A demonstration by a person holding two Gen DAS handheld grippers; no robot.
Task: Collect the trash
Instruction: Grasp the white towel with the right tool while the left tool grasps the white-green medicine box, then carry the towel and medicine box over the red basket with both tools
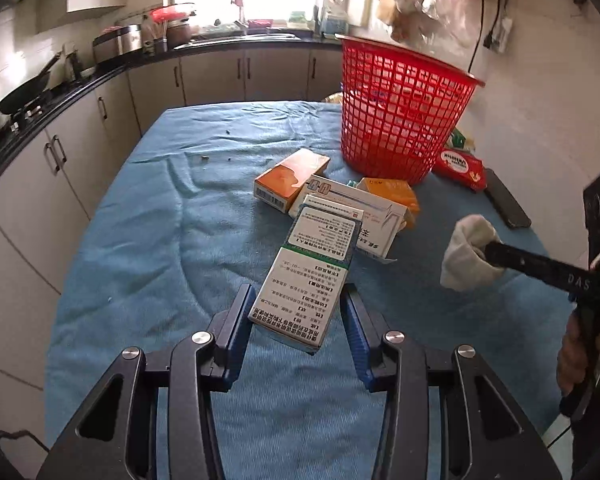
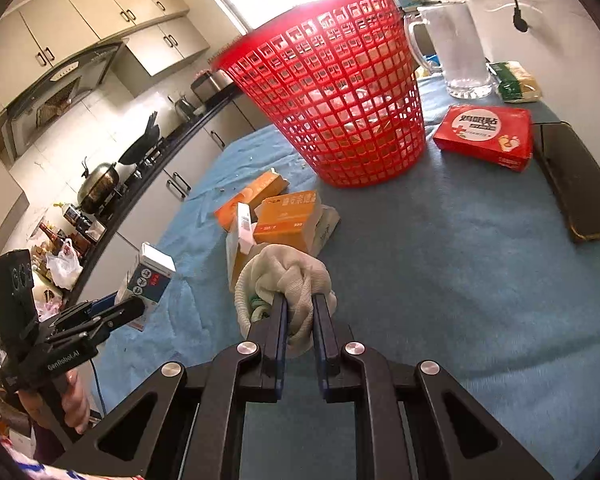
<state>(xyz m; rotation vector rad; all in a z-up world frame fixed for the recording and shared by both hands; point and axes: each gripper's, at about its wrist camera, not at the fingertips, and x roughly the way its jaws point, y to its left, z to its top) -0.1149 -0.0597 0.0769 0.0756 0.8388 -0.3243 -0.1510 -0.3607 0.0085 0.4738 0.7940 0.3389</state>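
Item one, left: my left gripper is clamping a green-and-white carton by its near end, lifted clear of the blue cloth. I am carrying it with the red basket standing at about one o'clock ahead.

Item two, centre: a heap of cartons is still lying on the cloth at twelve o'clock of that gripper: an orange box, a white box and a second orange box. I am judging these as the work left.

Item three, right: my right gripper is pinching a bunched white cloth wad, jaws nearly together on the fabric. The basket is sitting at twelve o'clock from it, well apart.

Progress, as a judgement: two pieces are in hand and none yet dropped; through the mesh I cannot tell whether anything is lying inside the basket.

Views compared: the right wrist view is showing a clear jug behind the basket at one o'clock, a red packet whole, and a dark flat case at two o'clock. The left wrist view is showing the carton's printed face and the sink counter at eleven o'clock, which the other view lacks.
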